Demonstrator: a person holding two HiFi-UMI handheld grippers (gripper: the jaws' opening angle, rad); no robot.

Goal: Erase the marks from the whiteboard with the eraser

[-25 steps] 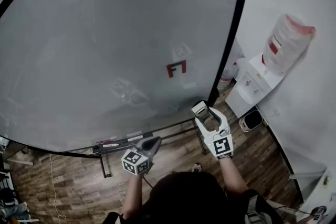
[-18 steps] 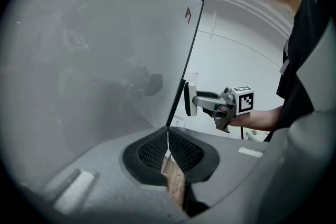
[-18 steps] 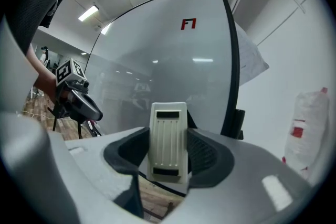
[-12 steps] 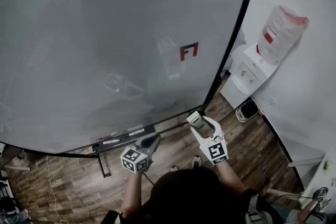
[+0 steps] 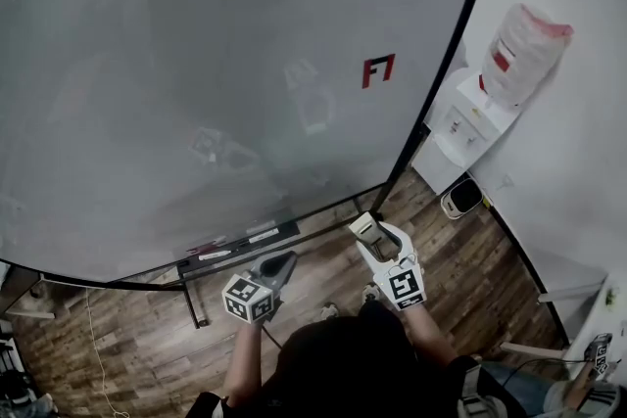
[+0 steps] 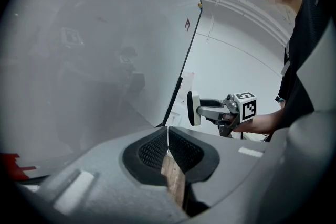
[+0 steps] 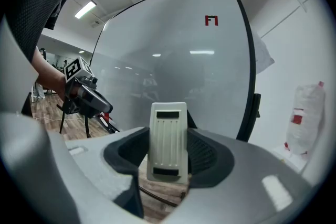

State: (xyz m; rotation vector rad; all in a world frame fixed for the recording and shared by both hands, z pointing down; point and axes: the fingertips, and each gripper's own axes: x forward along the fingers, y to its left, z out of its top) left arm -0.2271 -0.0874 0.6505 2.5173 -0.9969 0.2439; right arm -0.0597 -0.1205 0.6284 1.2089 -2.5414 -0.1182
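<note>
The left claw [image 5: 285, 260] is clenched with nothing in it: in the left gripper view its two dark ribbed pads [image 6: 155, 150] meet along a thin seam, and only the wooden floor [image 5: 127, 348] shows below them. Ahead of this claw and a little to its left, a dark tray [image 5: 240, 245] runs along the bottom edge of the whiteboard [image 5: 196, 64], with a few markers lying in it. The board fills the space above and ahead of both claws; its grey surface shows faint reflections and is bounded on the right by a black frame. High on the board, up and ahead of the right claw [image 5: 368, 227], sits a small angular red mark [image 5: 378, 70], close to the right-hand frame. The right claw is grasping the eraser [image 5: 366, 226]; in the right gripper view the pale ribbed eraser block stands upright between the jaws, which press on its two sides. The left gripper view shows the eraser off to the right of the board's black frame, held apart from the board and seen against the white wall. Further right of the right claw, against that wall, stands a white water dispenser [image 5: 460, 127] topped by a large bottle [image 5: 524, 49] with a red label.
</note>
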